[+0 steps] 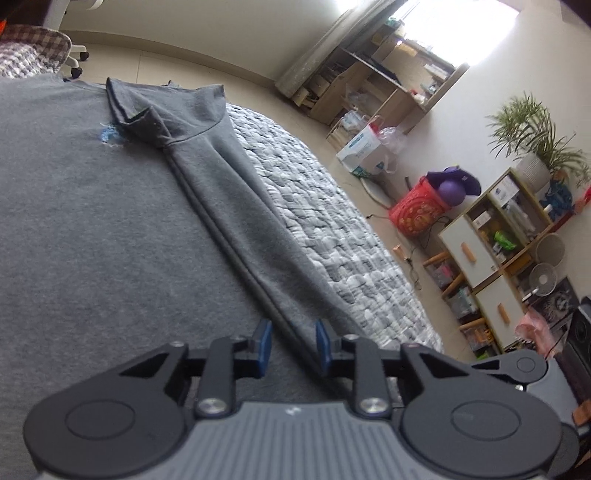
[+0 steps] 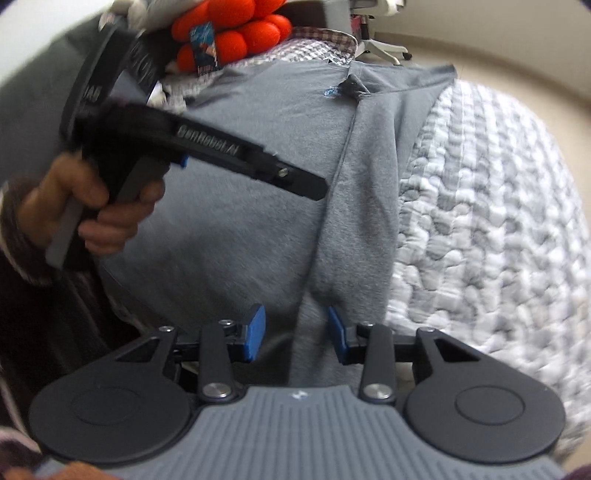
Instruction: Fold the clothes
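A grey polo shirt point(image 1: 110, 229) lies flat on a quilted bed cover point(image 1: 332, 240), its right side folded inward in a long flap point(image 1: 251, 206). The collar point(image 1: 140, 118) and a small blue logo point(image 1: 107, 134) are at the far end. My left gripper point(image 1: 293, 345) hovers low over the flap's folded edge, which runs between its blue pads point(image 1: 264, 341); the pads stand apart from the cloth. My right gripper point(image 2: 296, 332) straddles the same flap point(image 2: 362, 206) nearer the hem, with the fabric between its pads, which show no clear squeeze. In the right wrist view, a hand point(image 2: 92, 210) holds the left gripper point(image 2: 316, 189) over the shirt.
The quilted cover point(image 2: 480, 221) extends right of the shirt to the bed's edge. Orange plush items point(image 2: 236, 33) and a checked cloth point(image 2: 317, 44) lie beyond the collar. Beside the bed are shelves point(image 1: 491, 258), a red basket point(image 1: 417, 210), a white box point(image 1: 364, 149) and a plant point(image 1: 535, 136).
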`<action>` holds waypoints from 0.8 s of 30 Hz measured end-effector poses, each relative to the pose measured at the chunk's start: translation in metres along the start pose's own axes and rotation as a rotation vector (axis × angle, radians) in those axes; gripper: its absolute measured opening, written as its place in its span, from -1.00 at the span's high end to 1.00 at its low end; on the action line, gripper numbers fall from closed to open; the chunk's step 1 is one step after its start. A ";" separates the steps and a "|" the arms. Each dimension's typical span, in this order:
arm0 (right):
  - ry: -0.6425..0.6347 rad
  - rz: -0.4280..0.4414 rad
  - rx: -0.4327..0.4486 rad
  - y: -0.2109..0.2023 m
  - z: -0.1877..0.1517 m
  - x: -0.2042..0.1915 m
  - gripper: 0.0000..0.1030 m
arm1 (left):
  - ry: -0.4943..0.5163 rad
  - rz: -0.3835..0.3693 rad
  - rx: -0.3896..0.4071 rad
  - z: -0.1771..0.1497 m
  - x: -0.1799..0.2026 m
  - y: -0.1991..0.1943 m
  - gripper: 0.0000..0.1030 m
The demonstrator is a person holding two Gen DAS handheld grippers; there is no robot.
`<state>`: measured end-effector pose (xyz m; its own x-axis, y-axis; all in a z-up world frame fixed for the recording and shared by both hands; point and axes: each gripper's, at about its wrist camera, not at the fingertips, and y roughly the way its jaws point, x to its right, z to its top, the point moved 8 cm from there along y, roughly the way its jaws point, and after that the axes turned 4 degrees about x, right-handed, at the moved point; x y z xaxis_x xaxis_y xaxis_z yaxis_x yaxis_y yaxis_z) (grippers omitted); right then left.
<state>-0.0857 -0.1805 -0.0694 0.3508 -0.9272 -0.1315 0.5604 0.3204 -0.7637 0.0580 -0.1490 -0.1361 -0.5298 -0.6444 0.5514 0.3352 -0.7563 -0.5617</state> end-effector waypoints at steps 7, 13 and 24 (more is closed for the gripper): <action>-0.145 -0.100 -0.047 0.008 -0.014 -0.001 0.80 | -0.018 -0.010 0.017 -0.004 0.003 0.015 0.43; -0.024 0.023 0.025 -0.016 -0.003 0.014 0.92 | -0.051 -0.003 0.054 0.003 -0.001 0.004 0.18; 0.106 0.226 0.109 -0.037 0.016 0.014 0.92 | -0.160 -0.066 0.097 0.006 -0.006 0.005 0.47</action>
<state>-0.0890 -0.2020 -0.0330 0.3989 -0.8430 -0.3608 0.5563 0.5353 -0.6356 0.0675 -0.1502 -0.1384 -0.4248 -0.5968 0.6807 0.3815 -0.7999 -0.4632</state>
